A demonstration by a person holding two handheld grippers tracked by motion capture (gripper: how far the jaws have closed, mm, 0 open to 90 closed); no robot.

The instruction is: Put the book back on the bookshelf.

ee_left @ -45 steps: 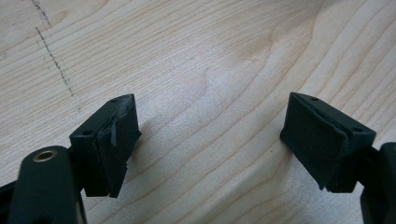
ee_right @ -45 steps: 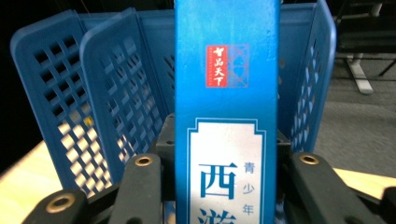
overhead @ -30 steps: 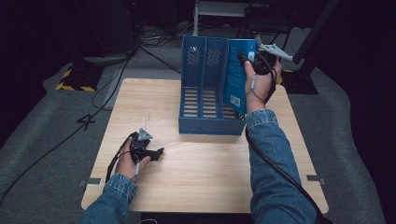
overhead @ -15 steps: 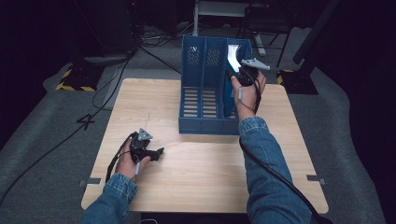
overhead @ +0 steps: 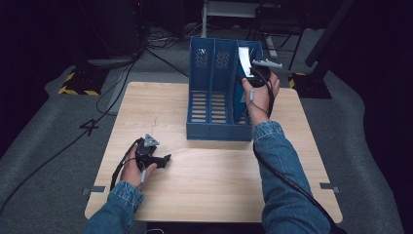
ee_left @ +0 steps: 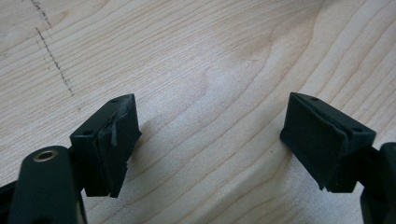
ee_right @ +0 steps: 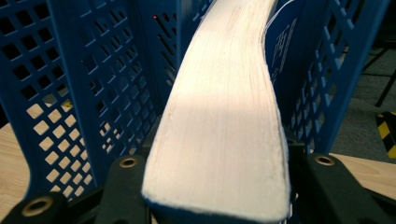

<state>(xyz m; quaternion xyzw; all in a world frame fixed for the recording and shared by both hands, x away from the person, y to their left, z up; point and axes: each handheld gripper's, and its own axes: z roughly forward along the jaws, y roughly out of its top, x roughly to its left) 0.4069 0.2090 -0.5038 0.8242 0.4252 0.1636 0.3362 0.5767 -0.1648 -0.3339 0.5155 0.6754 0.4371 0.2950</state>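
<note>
Dark room all round: black backdrop, cables point(overhead: 122, 92) trailing over grey floor, yellow-black hazard tape point(overhead: 73, 87) off the far-left corner of the tabletop point(overhead: 204, 190). Tabletop is pale wood grain, faint pencil line near the left gripper.

Blue file rack point(overhead: 214, 97) stands at the far edge, right of centre, three compartments, perforated walls, slotted floor.

Book point(overhead: 243, 61) sits tilted in the rack's rightmost compartment, white page edge up, top poking over the rack's rim. In the right gripper view its page block point(ee_right: 224, 140) bows away from the camera between the lattice walls; blue cover shows white print on the right side, too blurred to read. No brand or label legible on rack or grippers.

Right gripper point(overhead: 256, 78): fingers clenched on the book's near end, one either side of the page block; jaws have just been easing open a little, pads look to be on the covers.

Left gripper point(overhead: 163, 160): lying on the tabletop near the front-left, hand round it, fingers point(ee_left: 109, 140) released wide, bare wood between them.
</note>
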